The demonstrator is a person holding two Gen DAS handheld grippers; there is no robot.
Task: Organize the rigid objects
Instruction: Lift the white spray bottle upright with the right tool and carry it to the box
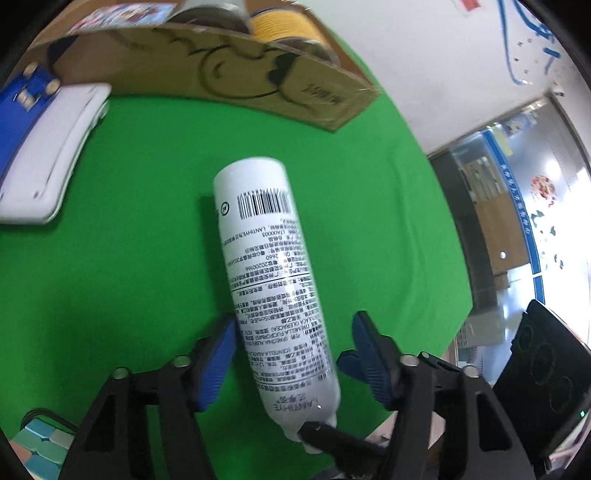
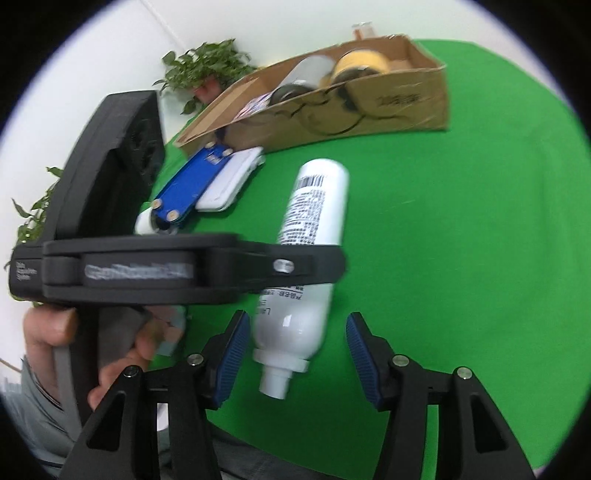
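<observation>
A white spray bottle (image 1: 266, 240) with black print and a barcode lies on its side on the green cloth (image 1: 129, 277). My left gripper (image 1: 293, 343) straddles its lower body. The left blue pad is at the bottle's side, while a gap shows at the right pad. In the right wrist view the bottle (image 2: 314, 199) points its white nozzle at me. My right gripper (image 2: 295, 350) stands open around the neck end, with its pads clear of the bottle. One black finger (image 2: 306, 266) of the left gripper crosses over the bottle's middle.
A cardboard box (image 1: 258, 85) at the back holds a yellow spool (image 1: 280, 22) and a grey roll (image 2: 306, 74). A white and blue device (image 1: 48, 147) lies at the left. A pastel cube (image 1: 37, 450) sits near me. The cloth ends at the right. Plants (image 2: 207, 66) stand behind.
</observation>
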